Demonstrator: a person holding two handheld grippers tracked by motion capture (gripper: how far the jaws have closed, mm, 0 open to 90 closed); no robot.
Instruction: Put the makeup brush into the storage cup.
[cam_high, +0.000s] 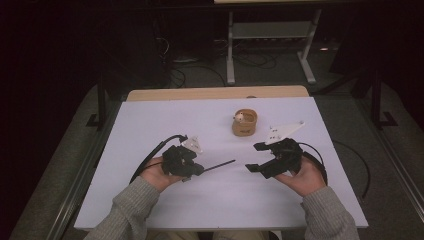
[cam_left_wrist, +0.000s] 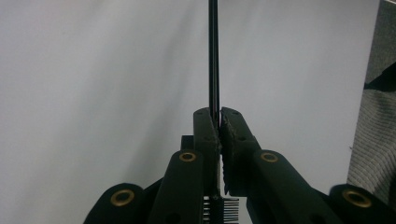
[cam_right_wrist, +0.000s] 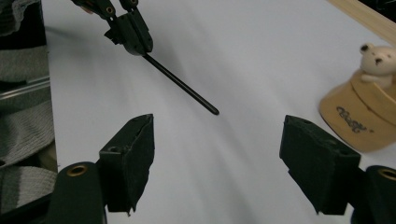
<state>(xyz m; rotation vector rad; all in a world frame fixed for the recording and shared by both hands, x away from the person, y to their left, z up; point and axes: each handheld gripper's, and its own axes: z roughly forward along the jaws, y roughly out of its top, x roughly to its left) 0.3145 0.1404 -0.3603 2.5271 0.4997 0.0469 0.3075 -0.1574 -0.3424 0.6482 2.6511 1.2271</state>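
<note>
High view, centre of frame: my left gripper is clamped on a thin black rod, which sticks out toward the middle of the white table and points at my right gripper. Left gripper view confirms it: the jaws are pinched tight with the rod running straight up the middle of the frame between the pads, no gap showing. Right gripper view, upper left: the rod comes out of my left gripper and slants down toward centre, its free tip apart from both of my right pads, which stand wide open with nothing between them. Tan holder with a small bear figure on its rim sits upper centre of the table in the high view, just beyond my right gripper; far right edge in the right gripper view. Step, as I judge it: rod is picked up and held off the table, either mid hand-over to the right or about to go to the holder. Next move calls for lining the free end up squarely between the open right pads, then closing, or steering the tip over the holder's mouth. Thin rod, likely to swivel in the grip if caught off-centre.
</note>
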